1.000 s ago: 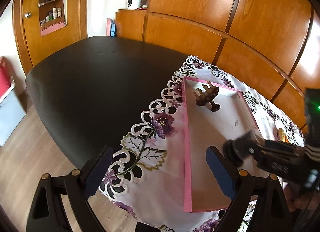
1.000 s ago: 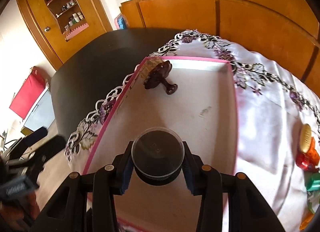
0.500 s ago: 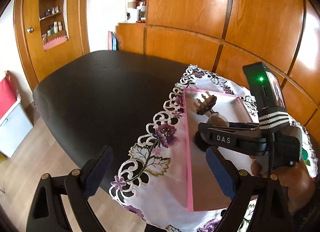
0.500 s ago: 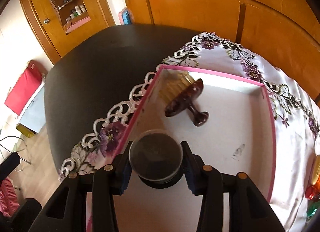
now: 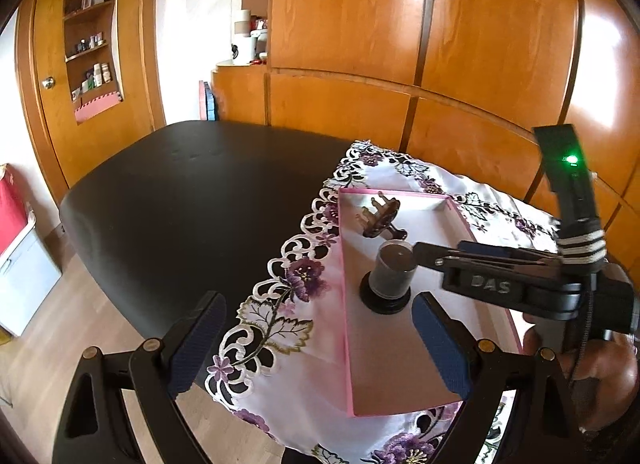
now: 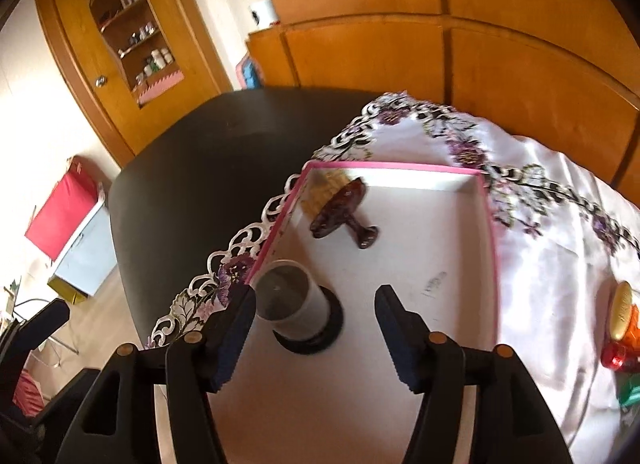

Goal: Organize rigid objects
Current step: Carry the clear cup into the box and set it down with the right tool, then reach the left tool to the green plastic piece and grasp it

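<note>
A small clear jar (image 6: 292, 304) with dark contents stands on its black lid on the tray floor (image 6: 420, 248), near the pink left rim. My right gripper (image 6: 316, 328) hovers just behind it. Its jaws are opening, and the jar sits low between them, closer to the left finger (image 6: 236, 324), with the pads off it. A brown hair claw (image 6: 344, 212) lies in the tray's far left corner. In the left wrist view the jar (image 5: 390, 280) and claw (image 5: 378, 216) show too, with the right gripper (image 5: 428, 256) side-on. My left gripper (image 5: 320, 344) is open and holds nothing.
The tray rests on a white floral lace cloth (image 5: 280, 316) over a black table (image 5: 180, 204). Small orange, red and green items (image 6: 620, 336) lie on the cloth to the tray's right. A person's hand (image 5: 592, 368) holds the right gripper. Wooden cabinets stand behind.
The right gripper carried the jar toward the tray's left side near the hair claw, then opened and let it go. The left gripper drew up and back a little.
</note>
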`<action>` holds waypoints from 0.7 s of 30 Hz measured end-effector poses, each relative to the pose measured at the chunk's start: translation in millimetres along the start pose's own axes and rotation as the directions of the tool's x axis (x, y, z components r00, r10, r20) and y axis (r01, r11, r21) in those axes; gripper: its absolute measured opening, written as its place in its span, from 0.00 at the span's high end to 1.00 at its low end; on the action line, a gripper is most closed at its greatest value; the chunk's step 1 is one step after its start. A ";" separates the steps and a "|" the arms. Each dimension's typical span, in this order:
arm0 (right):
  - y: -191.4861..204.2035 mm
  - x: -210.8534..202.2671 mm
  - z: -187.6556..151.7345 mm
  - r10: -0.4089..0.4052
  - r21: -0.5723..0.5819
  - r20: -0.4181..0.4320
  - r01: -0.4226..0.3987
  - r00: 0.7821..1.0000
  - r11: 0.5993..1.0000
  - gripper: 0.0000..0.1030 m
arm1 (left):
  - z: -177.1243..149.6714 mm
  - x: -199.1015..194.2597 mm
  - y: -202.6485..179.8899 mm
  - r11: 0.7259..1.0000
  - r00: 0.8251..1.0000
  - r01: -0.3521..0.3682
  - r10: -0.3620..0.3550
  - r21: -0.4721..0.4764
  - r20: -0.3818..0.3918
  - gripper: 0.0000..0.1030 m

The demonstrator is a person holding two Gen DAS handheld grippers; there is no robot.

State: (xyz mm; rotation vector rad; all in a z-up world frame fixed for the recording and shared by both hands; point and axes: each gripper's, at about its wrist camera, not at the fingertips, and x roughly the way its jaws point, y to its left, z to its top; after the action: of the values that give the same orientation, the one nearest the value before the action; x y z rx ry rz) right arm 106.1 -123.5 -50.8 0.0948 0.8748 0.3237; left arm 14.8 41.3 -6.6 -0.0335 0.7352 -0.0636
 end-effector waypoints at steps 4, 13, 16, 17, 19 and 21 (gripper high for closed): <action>-15.9 -23.1 -8.7 -0.052 0.009 0.039 0.051 0.998 0.999 0.39 | -0.9 -4.2 -7.9 1.000 1.000 0.014 -0.015 0.023 0.005 0.08; -80.0 -83.5 -37.4 -0.230 0.061 0.095 0.225 0.969 0.972 0.33 | -0.1 -10.3 -47.0 0.989 0.998 0.062 -0.064 0.133 0.014 0.06; -108.4 -106.6 -48.6 -0.296 0.099 0.100 0.287 0.950 0.953 0.33 | -1.4 -12.9 -68.6 0.978 0.995 0.092 -0.096 0.189 0.013 0.06; -118.8 -115.7 -53.0 -0.319 0.114 0.102 0.308 0.942 0.945 0.33 | -1.9 -13.2 -76.0 0.973 0.994 0.100 -0.105 0.208 0.014 0.06; -137.0 -132.1 -60.8 -0.360 0.144 0.104 0.344 0.927 0.928 0.33 | -4.1 -14.1 -88.4 0.964 0.992 0.119 -0.124 0.239 0.009 0.06; -159.1 -151.6 -69.2 -0.407 0.185 0.108 0.383 0.907 0.905 0.32 | -7.0 -14.0 -103.1 0.951 0.989 0.139 -0.145 0.276 0.002 0.05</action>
State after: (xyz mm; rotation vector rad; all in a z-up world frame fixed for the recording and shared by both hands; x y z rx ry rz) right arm 0.8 -325.7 -17.2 0.0851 0.7536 -0.1358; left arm -5.0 -60.6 3.0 0.1784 0.6959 -0.3028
